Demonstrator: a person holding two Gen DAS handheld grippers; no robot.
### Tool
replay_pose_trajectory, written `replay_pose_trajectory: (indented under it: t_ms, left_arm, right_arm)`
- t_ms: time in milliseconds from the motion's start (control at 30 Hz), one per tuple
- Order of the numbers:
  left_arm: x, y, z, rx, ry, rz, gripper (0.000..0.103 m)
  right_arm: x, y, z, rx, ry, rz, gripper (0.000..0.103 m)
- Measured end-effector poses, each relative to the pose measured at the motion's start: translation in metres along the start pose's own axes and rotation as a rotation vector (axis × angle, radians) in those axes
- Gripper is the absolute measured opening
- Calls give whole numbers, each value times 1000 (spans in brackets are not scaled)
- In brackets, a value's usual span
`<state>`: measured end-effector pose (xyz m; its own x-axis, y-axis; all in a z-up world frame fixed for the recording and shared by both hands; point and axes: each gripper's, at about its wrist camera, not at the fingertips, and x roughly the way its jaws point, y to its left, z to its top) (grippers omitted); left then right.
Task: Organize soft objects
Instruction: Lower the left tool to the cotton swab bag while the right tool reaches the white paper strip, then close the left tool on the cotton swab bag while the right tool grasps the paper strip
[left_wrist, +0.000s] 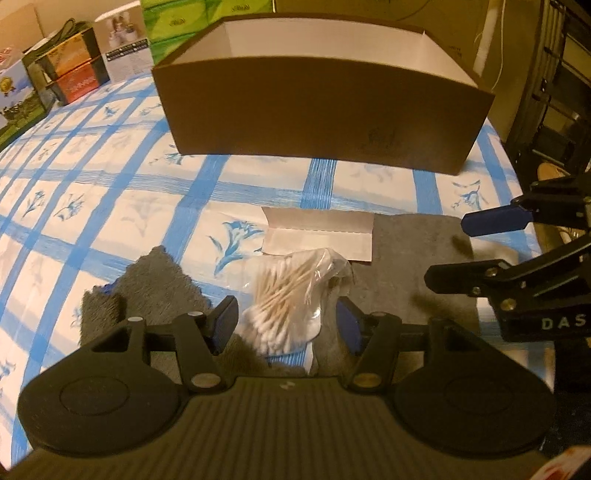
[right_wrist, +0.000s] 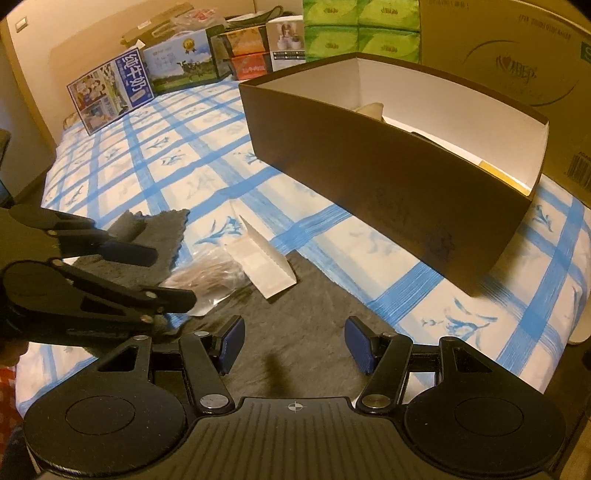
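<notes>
Blue-and-white checked floral cloth (left_wrist: 110, 177) covers the work surface, seen also from the right wrist (right_wrist: 177, 162); at 12 o'clock in the left wrist view stands a brown cardboard box (left_wrist: 321, 110), open-topped with a white interior, its contents only partly visible from the right wrist (right_wrist: 388, 173) and not identifiable; beyond it, at 10 to 12 o'clock, a row of printed cartons (right_wrist: 110, 94) and green tissue packs (right_wrist: 360, 27). Grey towel (left_wrist: 417, 266), soft and flat, lies on the cloth at 6 o'clock, spreading from 8 o'clock to 3 o'clock in the left view, and under both grippers in the right view (right_wrist: 306, 325). Bag of cotton swabs (left_wrist: 284, 295), clear plastic, wooden-stemmed, rests on the towel directly between the fingers of the left gripper (left_wrist: 286, 323); jaws spread, pads either side of the bag, contact cannot be told; same bag appears at 9 o'clock in the right view (right_wrist: 210, 278), partly hidden by the left gripper (right_wrist: 171, 275). White folded paper sleeve (left_wrist: 317, 234), just beyond the bag at 12 o'clock, overlaps the towel edge; in the right view (right_wrist: 264, 264) one flap stands up. Right gripper (right_wrist: 293, 341), jaws spread, hovers over bare towel, holding nothing; it enters the left view at 3 o'clock (left_wrist: 447, 249).
</notes>
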<state>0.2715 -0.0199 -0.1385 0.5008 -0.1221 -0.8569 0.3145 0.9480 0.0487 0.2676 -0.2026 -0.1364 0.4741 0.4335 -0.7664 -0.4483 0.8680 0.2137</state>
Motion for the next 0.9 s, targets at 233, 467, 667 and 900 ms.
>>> replay_pose_trajectory:
  t_ms: [233, 467, 667, 900]
  left_arm:
    - [21, 3, 0, -6, 33, 5, 54]
    - [24, 8, -1, -7, 35, 21, 36]
    - [14, 16, 0, -30, 9, 56, 21]
    - [13, 31, 6, -143, 3, 87, 19]
  right_arm:
    - [9, -5, 1, -4, 1, -1, 60]
    - [18, -2, 4, -48, -13, 21, 60]
    - [30, 6, 10, -135, -43, 35, 60]
    - [54, 20, 12, -277, -48, 15, 60]
